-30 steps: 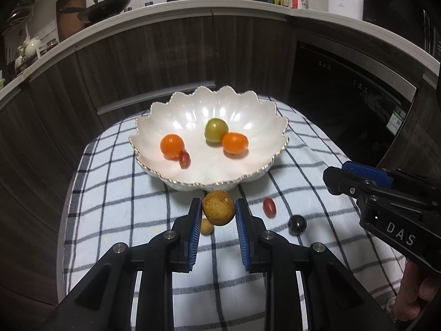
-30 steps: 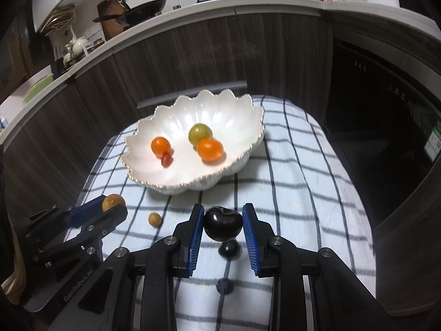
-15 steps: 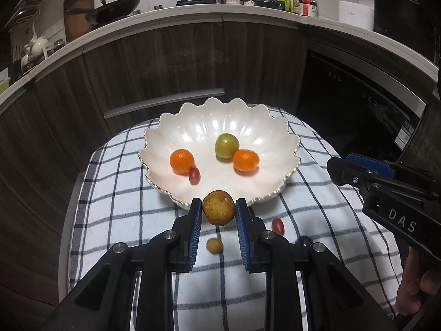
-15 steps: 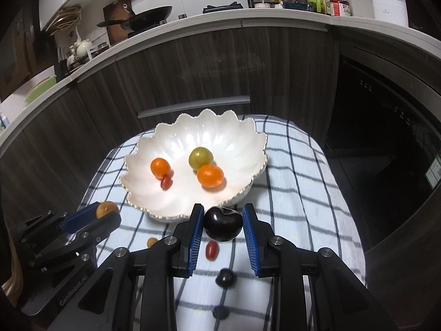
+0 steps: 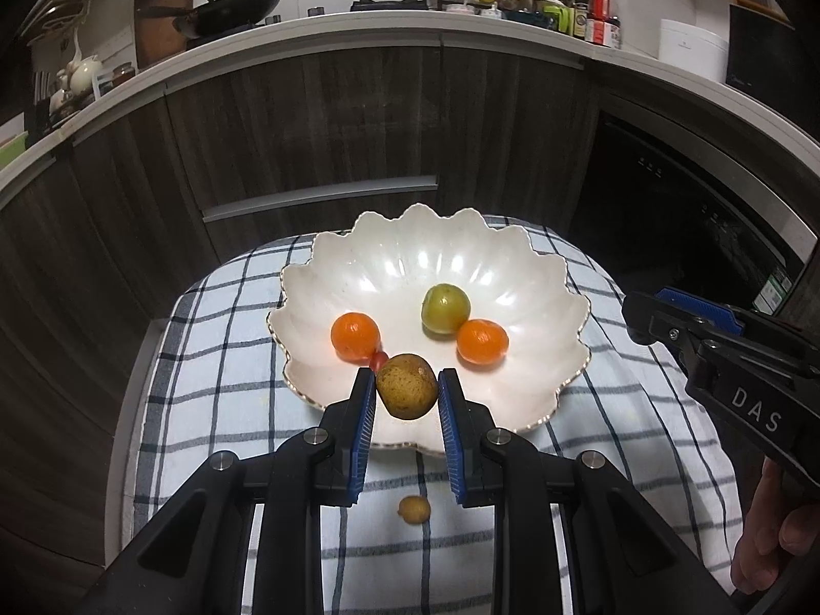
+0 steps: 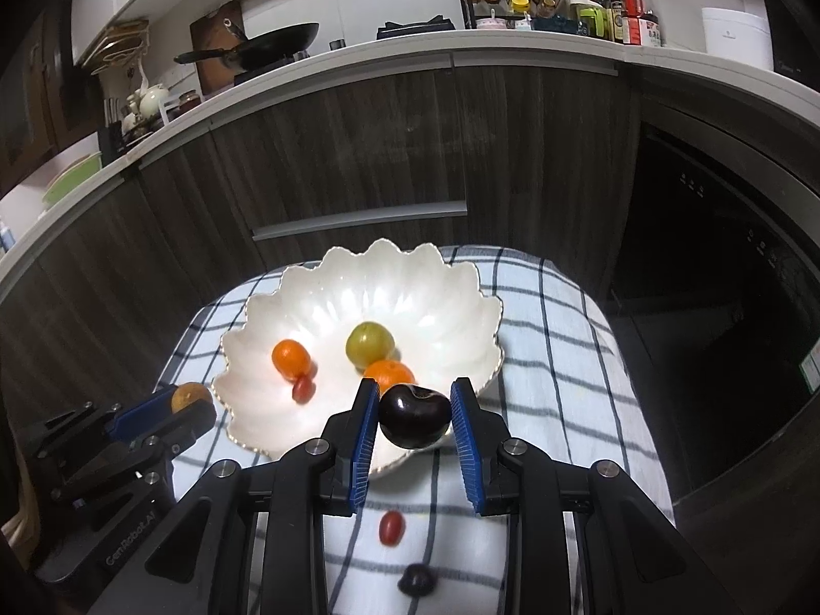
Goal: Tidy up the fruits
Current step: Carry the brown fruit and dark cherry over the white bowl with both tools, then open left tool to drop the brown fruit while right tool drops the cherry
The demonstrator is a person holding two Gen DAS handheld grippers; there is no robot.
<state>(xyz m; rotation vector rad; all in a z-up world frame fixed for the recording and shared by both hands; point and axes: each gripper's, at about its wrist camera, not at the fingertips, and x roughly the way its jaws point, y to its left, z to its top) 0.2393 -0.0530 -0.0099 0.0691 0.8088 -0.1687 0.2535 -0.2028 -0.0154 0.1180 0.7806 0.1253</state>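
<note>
Left tongs (image 5: 406, 393): I have them clamped on a round brown rough-skinned fruit (image 5: 406, 386), blue pads pressing both its sides, held over the near rim of the bowl.
Right tongs (image 6: 414, 420): closed tight around a glossy dark purple cherry (image 6: 414, 421), also raised by the bowl's near edge.
Loose on the cloth, nearest me: a small tan fruit (image 5: 414, 509) under the left tongs; under the right tongs a small red oval tomato (image 6: 391, 527) and a dark berry (image 6: 417, 579), which is blurred, so possibly another cherry.
Worktop: covered by a white cloth with dark blue checks (image 5: 205, 410).
Bowl: white scalloped ceramic bowl with a gilt edge (image 5: 425, 246), sitting on the cloth.
Inside the bowl: two small orange mandarins (image 5: 355, 336) (image 5: 482, 341), a green-yellow round fruit (image 5: 445, 307) touching the right one, and a red cherry tomato (image 6: 303, 388) against the left one.
Far: dark wood cabinet fronts (image 6: 359, 154).
</note>
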